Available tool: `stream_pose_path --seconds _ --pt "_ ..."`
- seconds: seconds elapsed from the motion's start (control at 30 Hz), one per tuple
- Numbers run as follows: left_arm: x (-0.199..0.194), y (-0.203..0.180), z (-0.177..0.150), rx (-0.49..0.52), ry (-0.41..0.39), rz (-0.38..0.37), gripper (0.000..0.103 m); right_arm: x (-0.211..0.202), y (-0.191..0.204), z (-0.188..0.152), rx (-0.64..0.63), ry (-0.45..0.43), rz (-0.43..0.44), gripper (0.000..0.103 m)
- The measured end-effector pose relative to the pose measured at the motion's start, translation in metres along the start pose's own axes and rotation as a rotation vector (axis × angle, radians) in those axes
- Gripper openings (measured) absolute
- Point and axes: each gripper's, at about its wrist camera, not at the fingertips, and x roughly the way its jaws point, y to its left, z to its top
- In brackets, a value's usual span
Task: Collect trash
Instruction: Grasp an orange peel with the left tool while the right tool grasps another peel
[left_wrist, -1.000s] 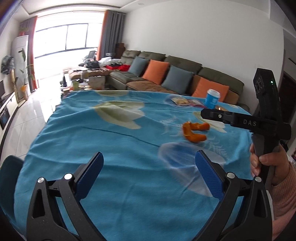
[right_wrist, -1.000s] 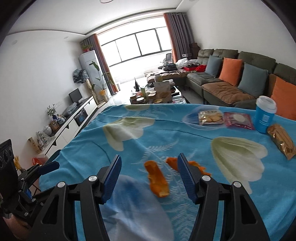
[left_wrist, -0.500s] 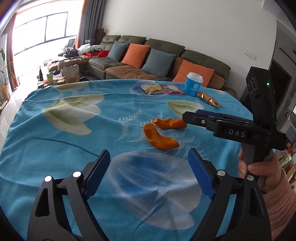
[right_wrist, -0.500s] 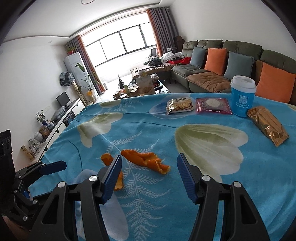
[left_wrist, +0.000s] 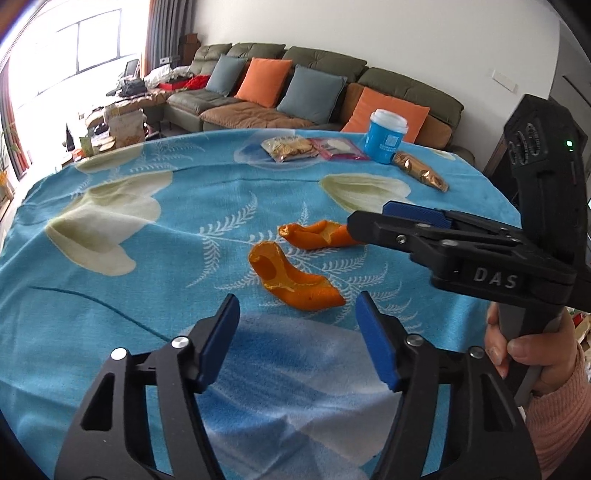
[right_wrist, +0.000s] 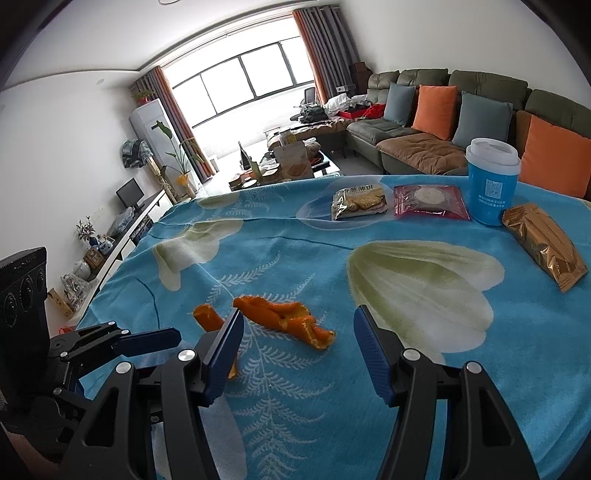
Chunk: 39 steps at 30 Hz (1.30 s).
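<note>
Closing with nothing yet between its jaws, the left gripper (left_wrist: 297, 332) hovered above the blue floral tablecloth (left_wrist: 129, 295), one orange peel (left_wrist: 291, 282) just ahead at twelve o'clock; the right gripper (right_wrist: 298, 341) sat partly open and empty, the second orange peel (right_wrist: 284, 319) lying just beyond its tips at eleven o'clock

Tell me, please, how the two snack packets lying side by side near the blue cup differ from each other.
The cracker packet is clear with a pale printed band, and golden crackers show through; the pink packet is pink-red around one round pale cake. The cracker packet lies farther from the blue cup; the pink packet lies right beside it. Both lie flat and look unopened on the blue tablecloth, edges almost meeting.
</note>
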Motion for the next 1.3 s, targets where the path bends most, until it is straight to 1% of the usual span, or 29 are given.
stream_pose_path --seconds 0.03,0.1,0.17,0.33,0.47,0.57,0.6,0.67,0.77,0.83,0.87,0.9,1.0,1.07,1.13,1.17,1.23,1.3 --pt "0.003 0.001 0.0 -0.006 0.006 -0.002 0.058 0.0 -0.001 0.0 0.003 0.001 0.002 0.06" --pt "0.005 0.004 0.0 -0.019 0.013 -0.017 0.054 0.0 -0.001 0.0 0.007 0.002 0.007 0.06" --pt "0.006 0.007 -0.001 -0.021 0.01 -0.023 0.044 0.0 -0.002 0.0 0.007 0.004 0.01 0.06" --pt "-0.001 0.017 -0.005 -0.023 0.005 -0.028 0.032 0.002 0.0 0.001 -0.002 0.015 0.013 0.06" --pt "-0.008 0.031 -0.005 -0.063 -0.01 -0.004 0.031 0.006 0.001 0.001 -0.004 0.033 0.016 0.06" --pt "-0.01 0.035 -0.003 -0.079 -0.02 0.003 0.03 0.01 0.0 0.001 0.001 0.057 0.017 0.06" --pt "-0.01 0.035 -0.002 -0.077 -0.023 0.007 0.031 0.011 0.0 0.001 0.002 0.063 0.018 0.06" --pt "-0.01 0.033 0.0 -0.073 -0.027 0.0 0.038 0.014 0.0 0.001 0.001 0.074 0.019 0.06" --pt "-0.006 0.025 0.001 -0.052 -0.027 -0.009 0.044 0.017 -0.001 0.001 0.011 0.089 0.025 0.06" --pt "-0.001 0.019 0.001 -0.04 -0.017 -0.013 0.044 0.02 -0.003 0.001 0.022 0.098 0.034 0.058" --pt "0.002 0.018 0.001 -0.04 -0.009 -0.015 0.044 0.021 -0.004 0.001 0.029 0.102 0.038 0.057" --pt "0.005 0.019 0.001 -0.048 0.003 -0.02 0.043 0.023 -0.005 0.002 0.035 0.108 0.043 0.053" --pt "0.011 0.023 0.003 -0.075 0.026 -0.045 0.039 0.025 -0.007 0.002 0.047 0.118 0.049 0.045" --pt "0.014 0.026 0.004 -0.092 0.037 -0.059 0.031 0.025 -0.008 0.002 0.052 0.12 0.052 0.043" --pt "0.016 0.028 0.004 -0.103 0.04 -0.066 0.03 0.025 -0.009 0.001 0.058 0.122 0.054 0.033" --pt "0.017 0.029 0.004 -0.105 0.041 -0.066 0.026 0.025 -0.01 0.001 0.06 0.124 0.058 0.03" --pt "0.018 0.029 0.004 -0.108 0.044 -0.071 0.021 0.025 -0.011 0.001 0.064 0.127 0.062 0.02" --pt "0.018 0.03 0.004 -0.113 0.042 -0.07 0.019 0.024 -0.011 0.001 0.065 0.122 0.065 0.019"
